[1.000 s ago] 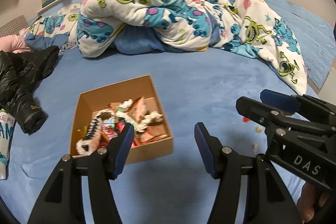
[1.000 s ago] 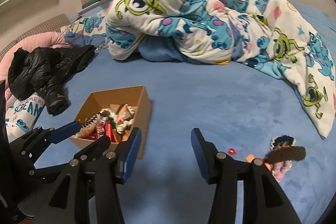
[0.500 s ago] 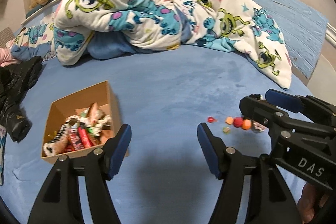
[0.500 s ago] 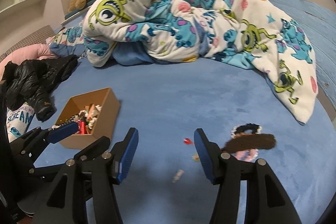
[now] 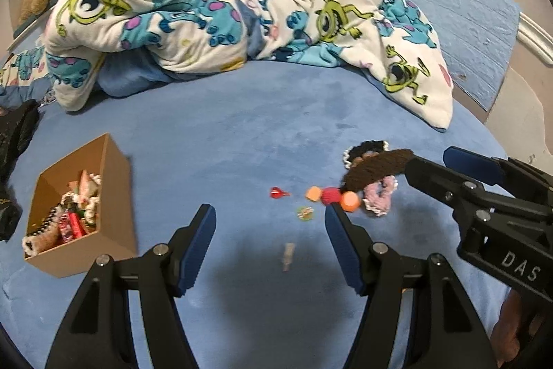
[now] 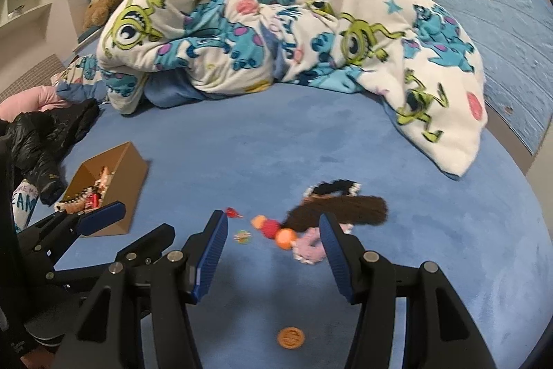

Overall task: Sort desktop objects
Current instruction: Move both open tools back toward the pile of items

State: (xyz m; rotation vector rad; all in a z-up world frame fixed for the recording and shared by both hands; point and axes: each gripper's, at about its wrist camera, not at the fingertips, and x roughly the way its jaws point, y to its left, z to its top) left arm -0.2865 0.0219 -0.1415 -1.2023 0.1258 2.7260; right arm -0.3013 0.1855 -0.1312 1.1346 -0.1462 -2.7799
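The left gripper (image 5: 269,223) hangs over the blue bed (image 5: 242,134) with its jaws apart about halfway, and nothing is between its pads. The right gripper (image 6: 273,234) is the same, half open and holding nothing. A brown box (image 5: 114,196) full of small things sits on the bed at about nine o'clock from the left gripper. A little pile of small toys (image 5: 331,196) lies at about one o'clock from it, just past its right finger: red and orange bits, a fuzzy brown piece (image 5: 376,168) and a pink knitted piece (image 5: 378,199). A crumpled monster blanket (image 5: 224,6) lies at twelve o'clock, well apart.
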